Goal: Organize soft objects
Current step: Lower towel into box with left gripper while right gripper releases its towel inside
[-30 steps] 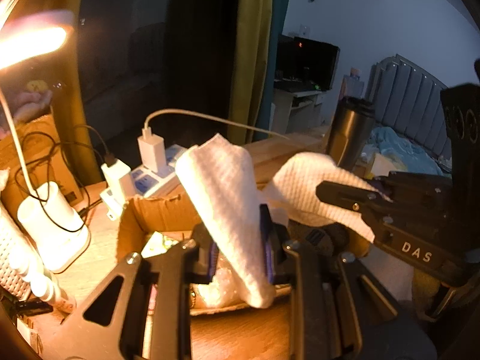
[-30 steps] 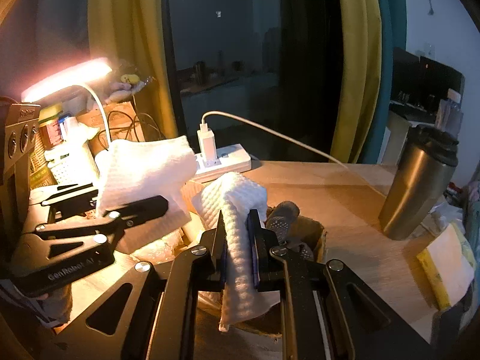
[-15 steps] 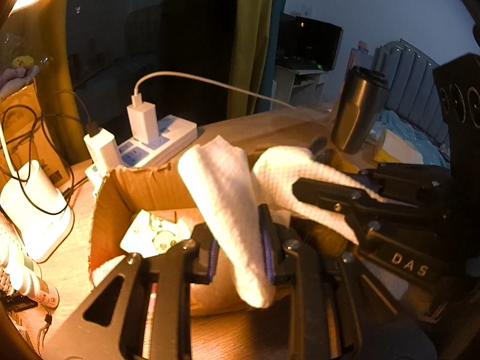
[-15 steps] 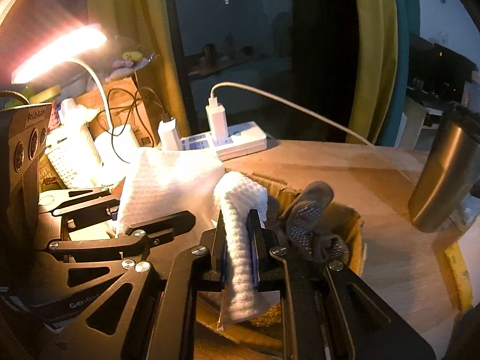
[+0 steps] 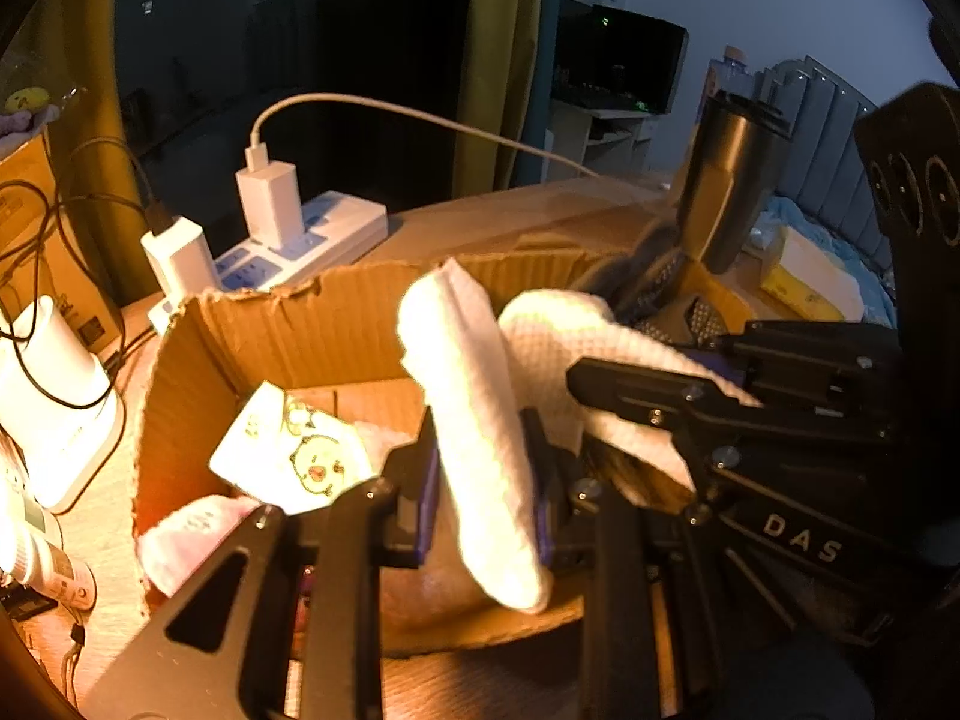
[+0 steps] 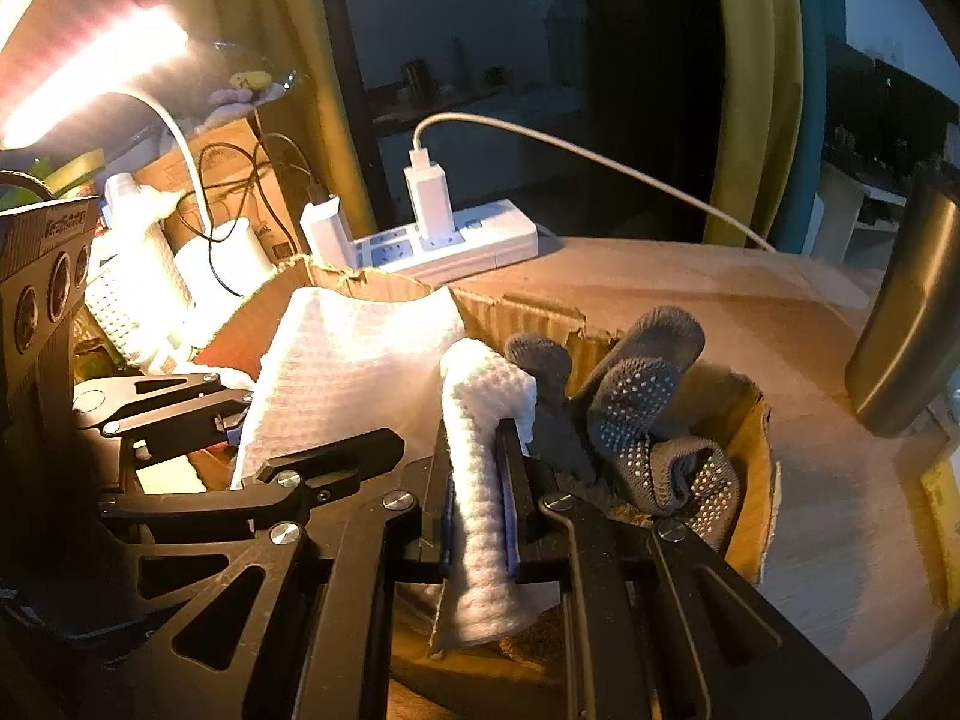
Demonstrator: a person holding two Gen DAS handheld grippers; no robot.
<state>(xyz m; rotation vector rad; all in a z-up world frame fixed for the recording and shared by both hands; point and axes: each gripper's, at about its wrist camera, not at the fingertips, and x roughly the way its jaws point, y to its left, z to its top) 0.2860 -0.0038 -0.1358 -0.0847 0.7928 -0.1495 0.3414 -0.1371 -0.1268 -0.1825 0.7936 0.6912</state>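
My left gripper and right gripper both pinch white cloth above cardboard box. Gloves, packet already inside; cloth not yet released.

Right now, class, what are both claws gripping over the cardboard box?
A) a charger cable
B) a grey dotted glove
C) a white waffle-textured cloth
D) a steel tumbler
C: the white cloth is pinched in the left claw and the right claw, spanning between them.

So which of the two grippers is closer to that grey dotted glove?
Right. The right gripper sits just beside the glove; the left gripper is farther off, beyond the white cloth.
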